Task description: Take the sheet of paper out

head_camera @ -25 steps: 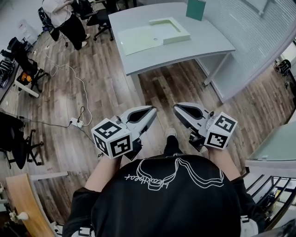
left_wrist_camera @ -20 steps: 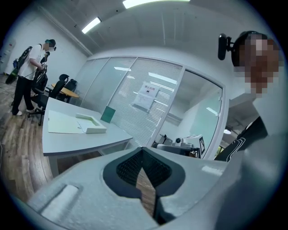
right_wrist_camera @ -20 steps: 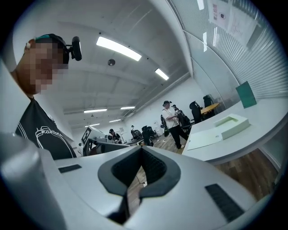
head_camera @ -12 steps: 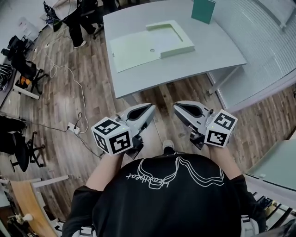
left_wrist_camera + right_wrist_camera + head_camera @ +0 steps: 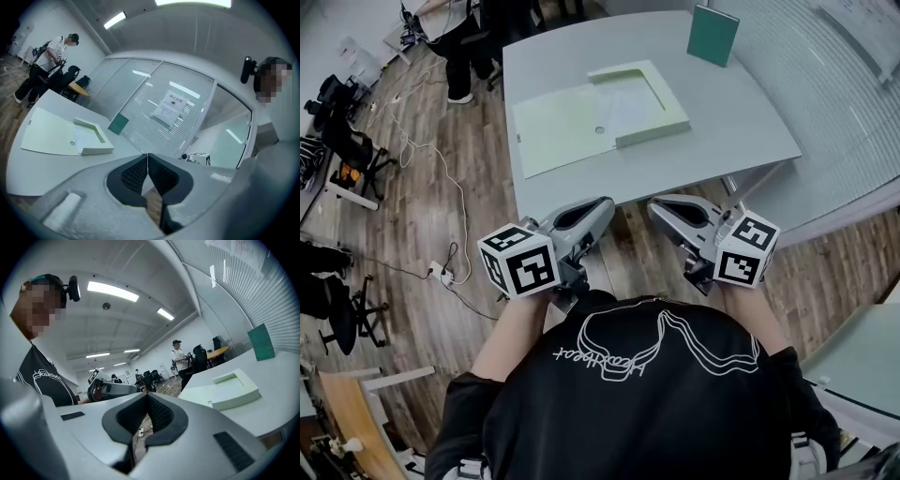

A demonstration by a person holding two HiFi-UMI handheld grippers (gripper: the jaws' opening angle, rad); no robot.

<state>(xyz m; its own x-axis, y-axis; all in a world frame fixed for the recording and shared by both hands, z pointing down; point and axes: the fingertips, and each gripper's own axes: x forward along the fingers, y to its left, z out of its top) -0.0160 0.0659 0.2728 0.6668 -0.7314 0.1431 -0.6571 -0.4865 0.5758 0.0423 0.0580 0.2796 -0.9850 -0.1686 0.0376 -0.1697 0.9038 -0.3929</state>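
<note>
An open pale green file box [image 5: 639, 92] lies on the grey table [image 5: 731, 122], its flat lid [image 5: 555, 129] spread out to the left. Inside the box a white sheet of paper [image 5: 623, 105] shows. The box also appears in the left gripper view [image 5: 91, 139] and the right gripper view [image 5: 229, 389]. My left gripper [image 5: 607, 204] and right gripper [image 5: 656, 208] hang side by side just short of the table's near edge, both shut with nothing in them. In their own views the left gripper [image 5: 148, 157] and right gripper [image 5: 148, 397] have the pads pressed together.
A teal book [image 5: 713, 36] stands upright at the table's far side. A glass wall with blinds [image 5: 844, 84] runs along the right. On the wooden floor at left lie cables [image 5: 450, 187] and office chairs [image 5: 342, 141]; a person [image 5: 459, 37] stands beyond the table's far left corner.
The table and the file box have come nearer in the head view as I walked toward them. Both grippers stay shut and side by side.
</note>
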